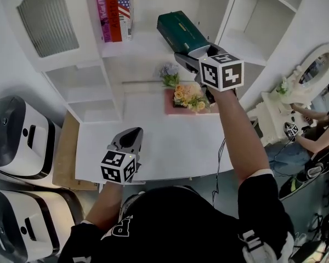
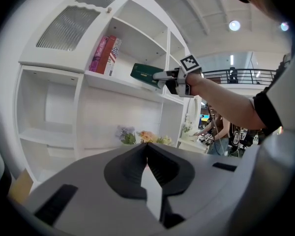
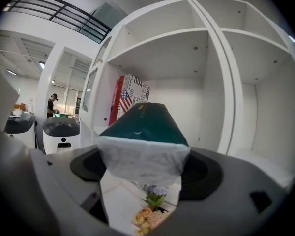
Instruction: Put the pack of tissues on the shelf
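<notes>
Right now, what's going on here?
A person works a pair of tongs in each hand. The right tongs are clamped on one end of a green pack of tissues, holding it at the shelf beside the books, not yet released. The left tongs hang shut and empty over the white table.

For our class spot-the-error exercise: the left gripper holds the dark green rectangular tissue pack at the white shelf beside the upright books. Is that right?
No: the right gripper holds the dark green rectangular tissue pack at the white shelf beside the upright books, as the right gripper view shows.
</notes>
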### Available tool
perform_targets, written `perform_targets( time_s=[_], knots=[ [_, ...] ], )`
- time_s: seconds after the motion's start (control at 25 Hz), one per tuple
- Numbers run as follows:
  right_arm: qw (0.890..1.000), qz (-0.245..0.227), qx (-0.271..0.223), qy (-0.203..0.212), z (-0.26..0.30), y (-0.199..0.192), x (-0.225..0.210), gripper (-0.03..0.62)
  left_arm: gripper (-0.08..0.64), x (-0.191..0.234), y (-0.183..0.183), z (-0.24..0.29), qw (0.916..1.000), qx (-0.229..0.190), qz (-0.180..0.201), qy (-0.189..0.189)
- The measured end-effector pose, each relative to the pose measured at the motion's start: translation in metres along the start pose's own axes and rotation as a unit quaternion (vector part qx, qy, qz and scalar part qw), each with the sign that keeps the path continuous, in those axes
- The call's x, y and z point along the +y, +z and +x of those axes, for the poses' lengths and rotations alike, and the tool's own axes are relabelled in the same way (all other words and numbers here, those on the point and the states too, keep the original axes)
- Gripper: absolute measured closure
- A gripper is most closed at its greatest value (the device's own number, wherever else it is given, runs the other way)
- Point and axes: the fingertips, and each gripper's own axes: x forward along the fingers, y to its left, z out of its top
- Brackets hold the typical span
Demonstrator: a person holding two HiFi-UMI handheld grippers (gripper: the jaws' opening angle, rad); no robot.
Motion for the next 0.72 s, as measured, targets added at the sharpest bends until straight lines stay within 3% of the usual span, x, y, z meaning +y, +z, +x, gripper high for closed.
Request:
perform_targets(
  time_s=[0.48,0.72],
  knots=[
    [0.997,0.021,0.081,0.001,0.074,0.006,-0.027,0.161,0.546,0.011,-0.011,-0.005,0.9995,-0.003,-0.025,0.017],
    [0.996,0.026,0.090,0.006,0.086,0.006,-0.031,0.160,0.546,0.012,-0.016,-0.004,0.9991,-0.002,-0.034,0.025]
  ],
)
